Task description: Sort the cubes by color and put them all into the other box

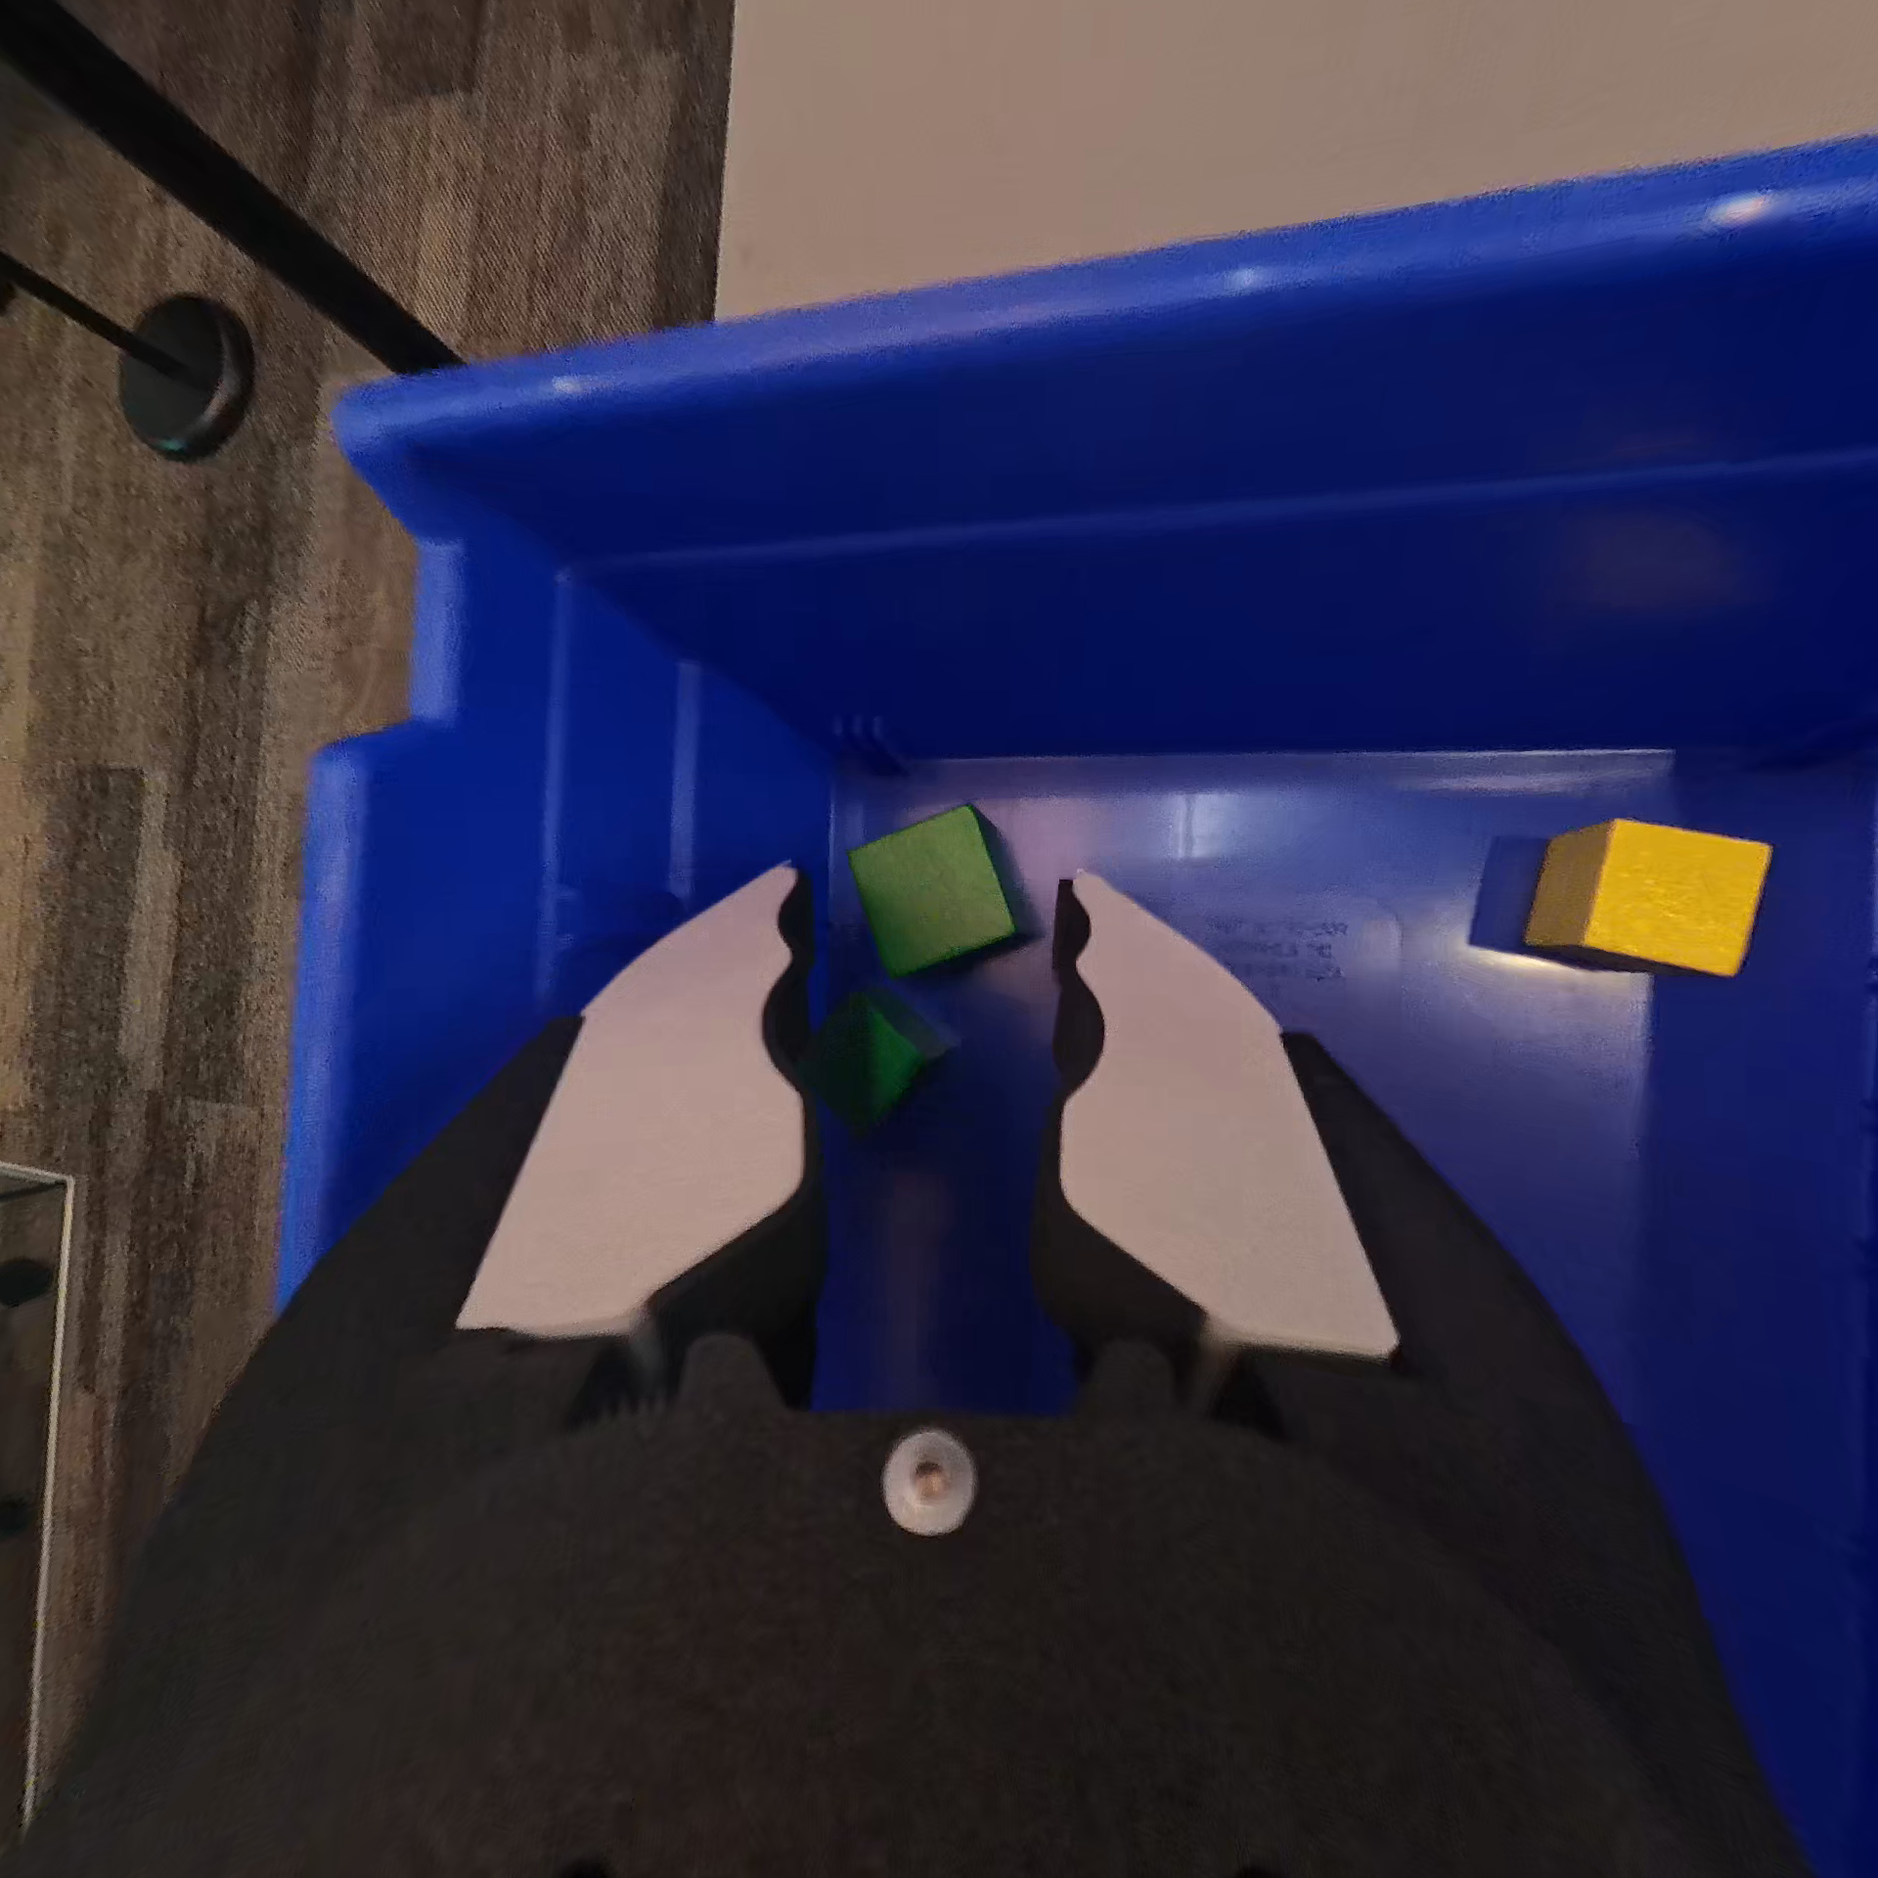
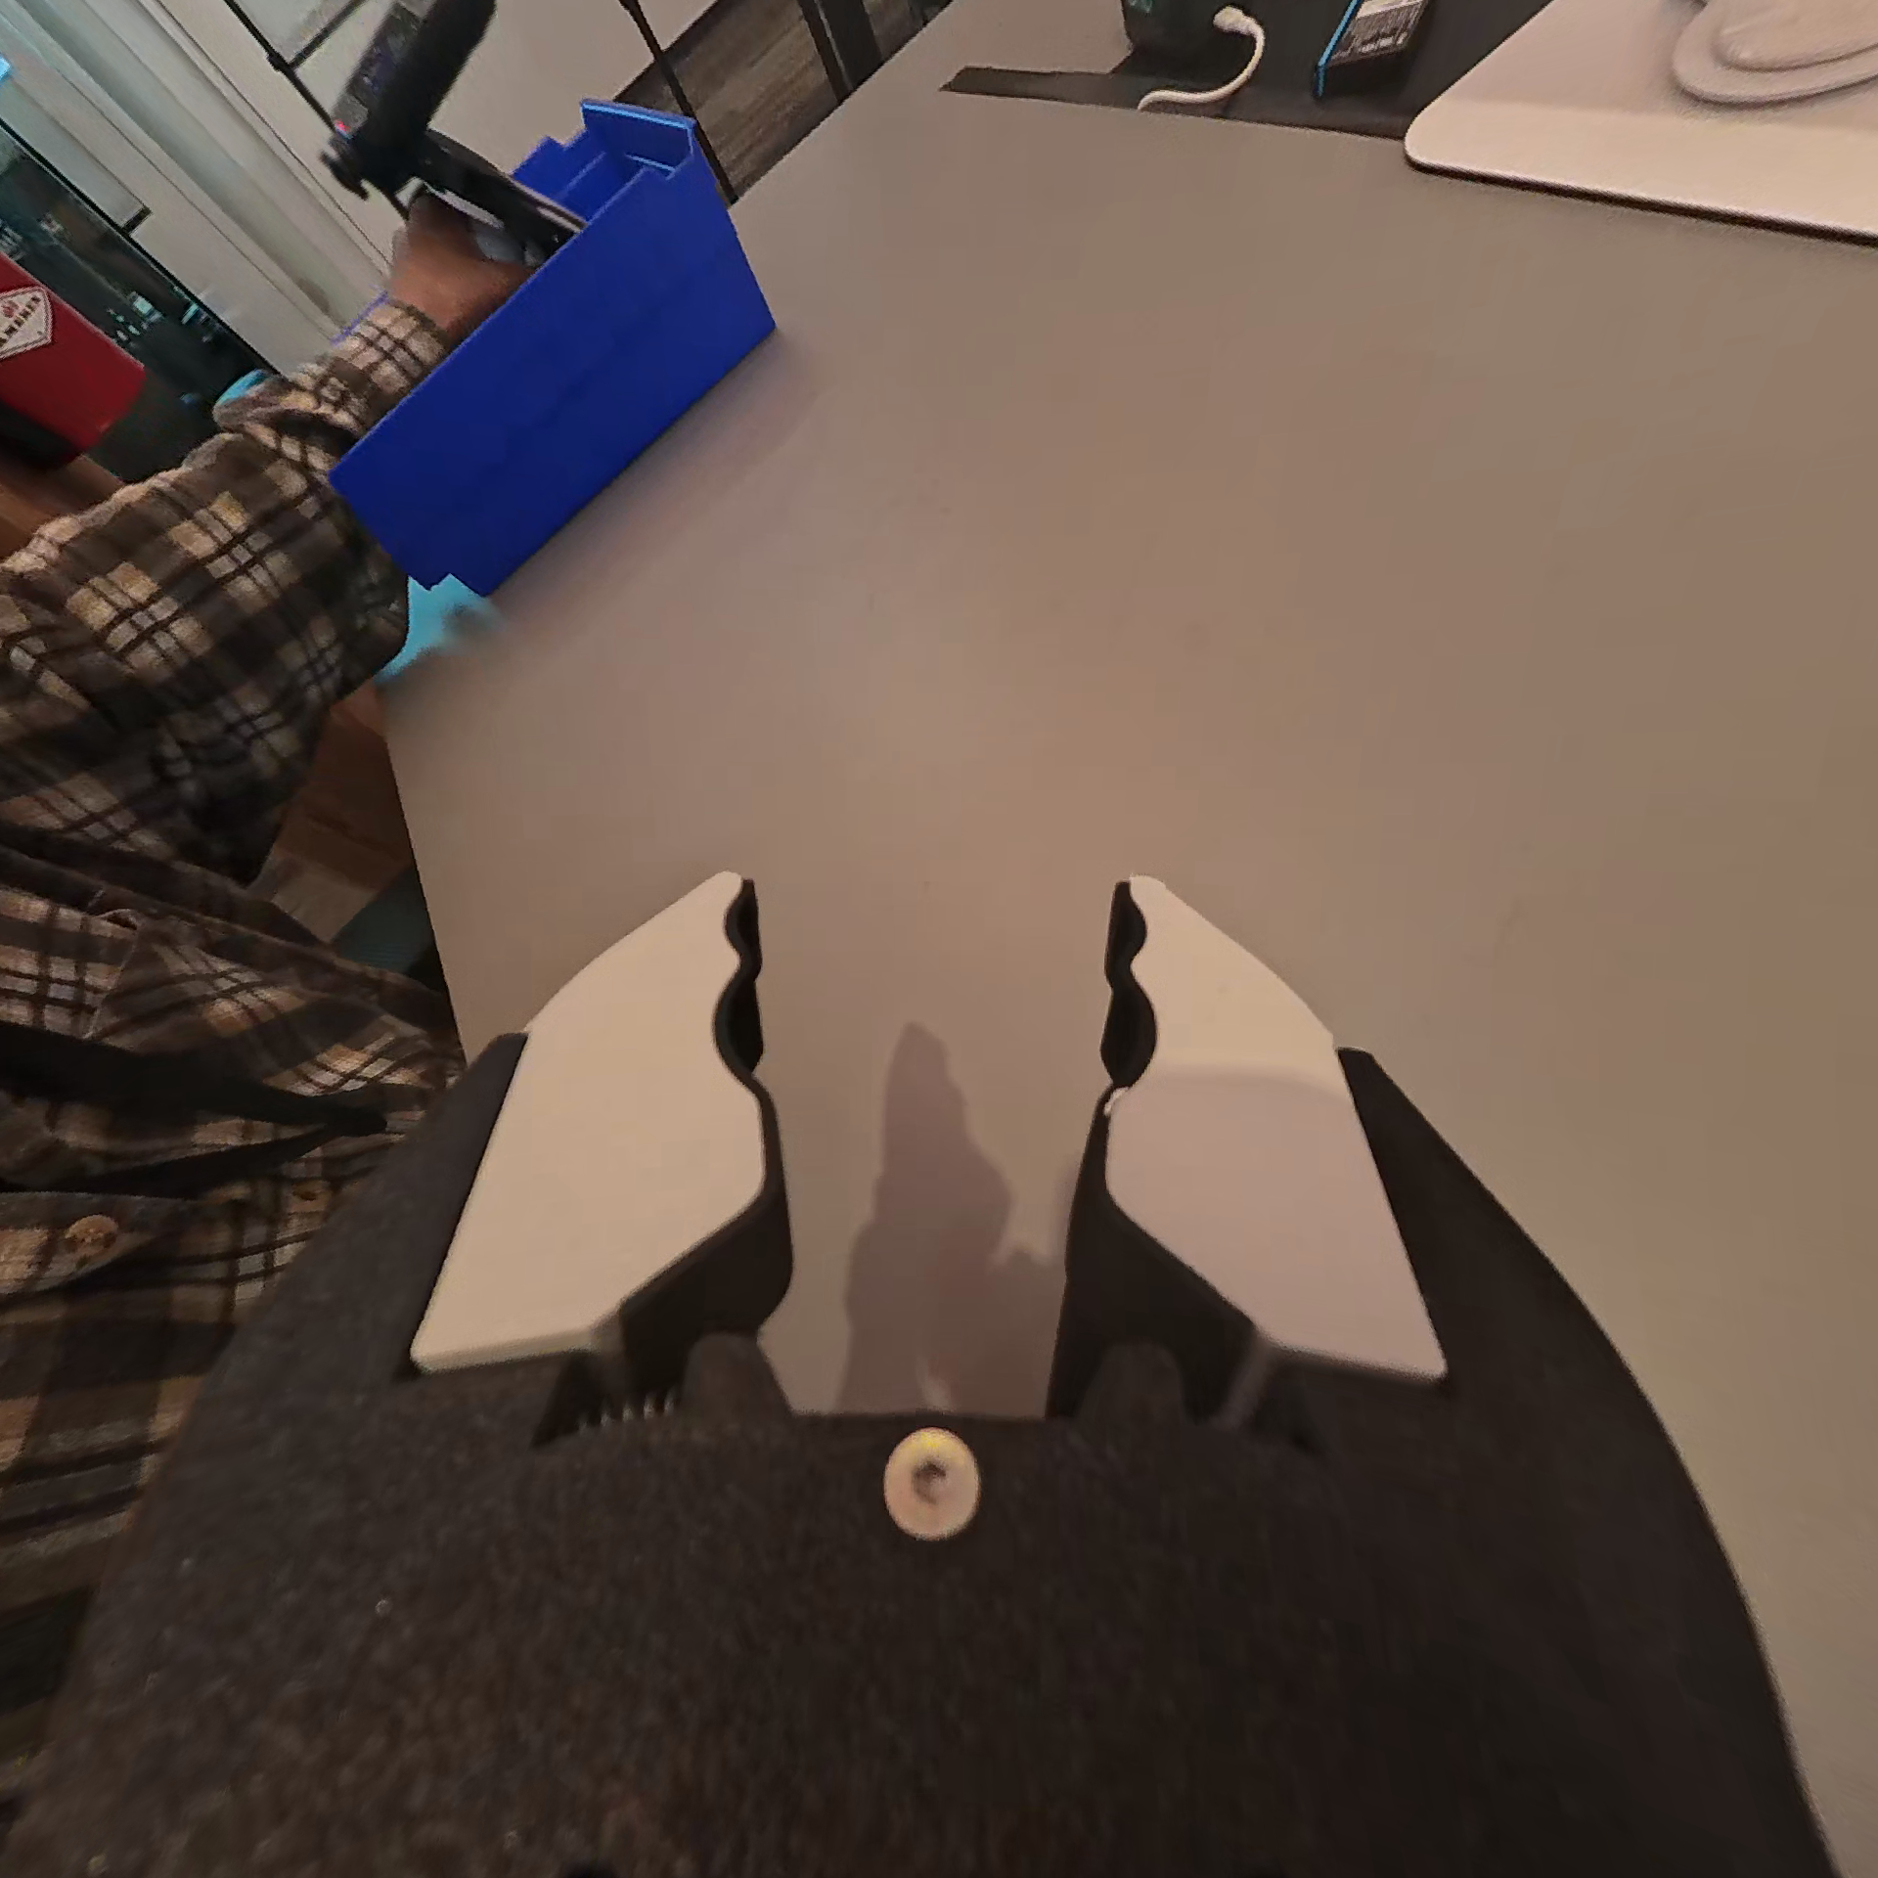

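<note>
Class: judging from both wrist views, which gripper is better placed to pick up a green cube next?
Left. The left gripper hangs open inside the blue box, over the green cubes. The right gripper is open over bare table.

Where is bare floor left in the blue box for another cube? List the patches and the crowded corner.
Inside the blue box, the floor between the upper green cube and the yellow cube is bare. Crowded: the left corner, where the second green cube and the open left gripper sit.
</note>
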Available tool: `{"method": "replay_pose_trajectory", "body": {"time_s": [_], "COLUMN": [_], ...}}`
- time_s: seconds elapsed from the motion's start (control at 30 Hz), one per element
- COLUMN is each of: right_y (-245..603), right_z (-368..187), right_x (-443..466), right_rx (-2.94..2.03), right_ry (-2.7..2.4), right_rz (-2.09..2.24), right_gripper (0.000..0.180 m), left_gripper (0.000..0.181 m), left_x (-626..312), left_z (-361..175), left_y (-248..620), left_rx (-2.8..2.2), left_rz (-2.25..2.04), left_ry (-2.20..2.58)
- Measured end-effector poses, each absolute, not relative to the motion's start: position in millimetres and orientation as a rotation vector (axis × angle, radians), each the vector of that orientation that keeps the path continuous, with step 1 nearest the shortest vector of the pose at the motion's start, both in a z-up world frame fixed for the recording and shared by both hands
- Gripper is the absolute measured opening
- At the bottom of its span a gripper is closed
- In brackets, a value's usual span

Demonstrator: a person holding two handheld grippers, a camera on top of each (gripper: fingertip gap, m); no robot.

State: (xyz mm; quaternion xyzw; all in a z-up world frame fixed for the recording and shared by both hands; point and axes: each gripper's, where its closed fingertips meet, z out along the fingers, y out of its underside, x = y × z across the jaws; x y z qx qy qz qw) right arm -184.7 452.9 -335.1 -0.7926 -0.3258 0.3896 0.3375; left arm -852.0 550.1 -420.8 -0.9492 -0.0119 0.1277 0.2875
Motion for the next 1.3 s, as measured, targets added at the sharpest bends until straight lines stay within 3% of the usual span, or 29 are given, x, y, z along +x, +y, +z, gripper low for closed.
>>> {"method": "replay_pose_trajectory", "body": {"time_s": [0.1,0.3,0.5,0.67,0.97,1.2,1.23,1.3], "right_y": [451,449,448,453,456,450,449,444], "right_z": [-333,-329,-324,-307,-286,-292,-293,-288], "right_x": [-185,-184,-189,-218,-288,-281,-279,-272], "right_rx": [-2.059,-2.031,-1.995,-1.938,-1.984,-2.03,-2.03,-1.973], "right_ry": [-0.848,-0.828,-0.755,-0.651,-0.507,-0.502,-0.501,-0.508], "right_rz": [1.021,1.047,1.194,1.466,1.934,1.915,1.919,1.996], "right_gripper": [0.065,0.061,0.061,0.066,0.067,0.063,0.06,0.029], "left_gripper": [0.032,0.029,0.029,0.029,0.029,0.029,0.029,0.029], "left_x": [-851,-836,-773,-625,-363,-273,-265,-252], "left_z": [-434,-420,-312,-238,-279,-292,-293,-295], "left_y": [549,556,551,520,472,455,453,451], "left_rx": [-2.592,-2.52,-2.178,-1.968,-1.723,-1.612,-1.603,-1.592], "left_rz": [0.291,0.12,0.101,0.033,-0.008,-0.177,-0.196,-0.206], "left_ry": [-0.03,0.037,0.369,0.761,1.352,1.448,1.456,1.468]}}
